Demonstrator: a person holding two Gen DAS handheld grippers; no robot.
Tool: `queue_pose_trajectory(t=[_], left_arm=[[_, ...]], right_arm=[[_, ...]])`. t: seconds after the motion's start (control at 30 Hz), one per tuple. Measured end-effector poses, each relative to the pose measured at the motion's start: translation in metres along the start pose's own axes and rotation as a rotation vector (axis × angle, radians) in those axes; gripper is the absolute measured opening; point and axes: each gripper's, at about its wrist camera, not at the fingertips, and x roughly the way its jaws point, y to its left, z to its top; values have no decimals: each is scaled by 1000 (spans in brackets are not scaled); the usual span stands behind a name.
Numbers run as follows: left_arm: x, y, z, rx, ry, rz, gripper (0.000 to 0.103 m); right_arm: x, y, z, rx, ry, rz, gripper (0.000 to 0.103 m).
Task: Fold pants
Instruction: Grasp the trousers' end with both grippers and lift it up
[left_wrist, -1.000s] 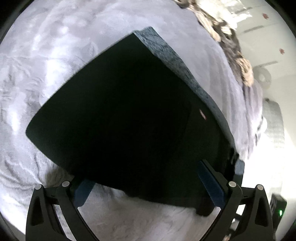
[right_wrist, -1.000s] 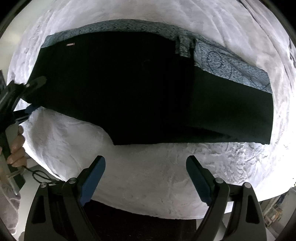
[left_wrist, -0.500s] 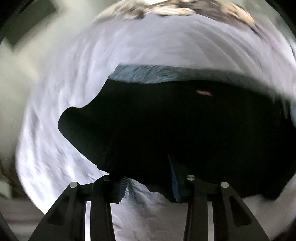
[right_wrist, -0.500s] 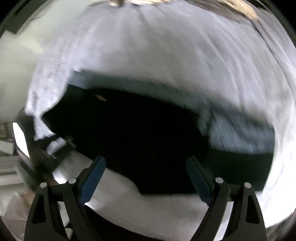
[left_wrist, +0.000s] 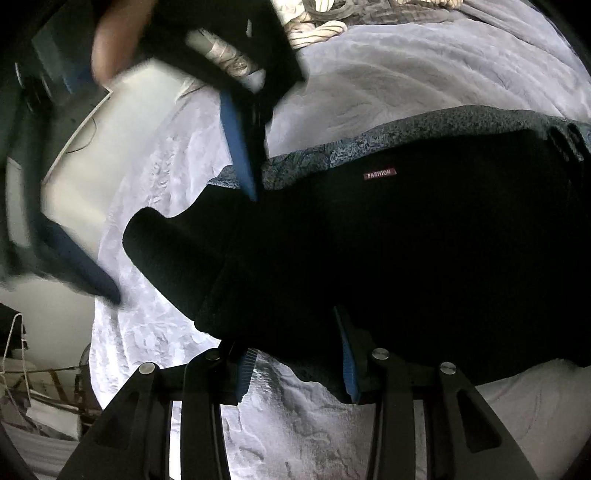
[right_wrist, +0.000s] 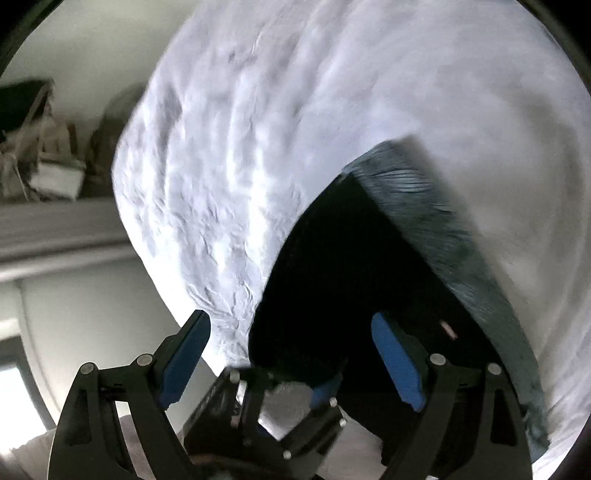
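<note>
White bedspread (left_wrist: 388, 85), left gripper (left_wrist: 295, 365) pinching black pants (left_wrist: 406, 251)

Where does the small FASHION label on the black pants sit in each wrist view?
Left wrist: the FASHION label sits upper centre-right, just below the patterned strip.
Right wrist: a blurred pink fleck at lower right, probably the label.
Shared landmark: the patterned strip along the black pants' edge.

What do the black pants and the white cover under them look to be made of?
Pants: a matte black knit or fleece, likely, soaking up light, with a mottled blue-grey woven-looking waistband and a stitched "FASHION" label. Bed cover: a soft plush or crinkled white fabric, judging by its puckered, faintly shiny surface.
</note>
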Motion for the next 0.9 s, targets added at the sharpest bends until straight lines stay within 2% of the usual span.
queue_pose_trajectory(t=[0.03, 0.07, 0.2, 0.33, 0.5, 0.63, 0.7, 0.8, 0.9], left_arm=[[-1, 0, 1, 3, 2, -1, 40], [-3, 0, 1, 7, 5, -2, 40], [-36, -5, 11, 37, -81, 0, 40], [-84, -15, 33, 61, -193, -39, 40], [-146, -47, 67, 110, -318, -138, 40], [-187, -98, 89, 199, -392, -239, 40], [-199, -125, 93, 250, -414, -271, 40], [-217, -178, 97, 331, -433, -326, 40], [-218, -225, 95, 405, -414, -383, 40]], right_arm=[[5, -3, -1, 8, 17, -10, 53], [5, -6, -2, 25, 10, -9, 17], [-29, -29, -30, 54, -106, 76, 16], [-79, -68, -81, 125, -255, 203, 16], [-139, -126, -170, 258, -464, 331, 16], [-173, -175, -255, 359, -613, 335, 16], [-180, -196, -290, 403, -655, 321, 16], [-180, -237, -351, 505, -707, 311, 16], [-159, -280, -404, 631, -724, 318, 16]])
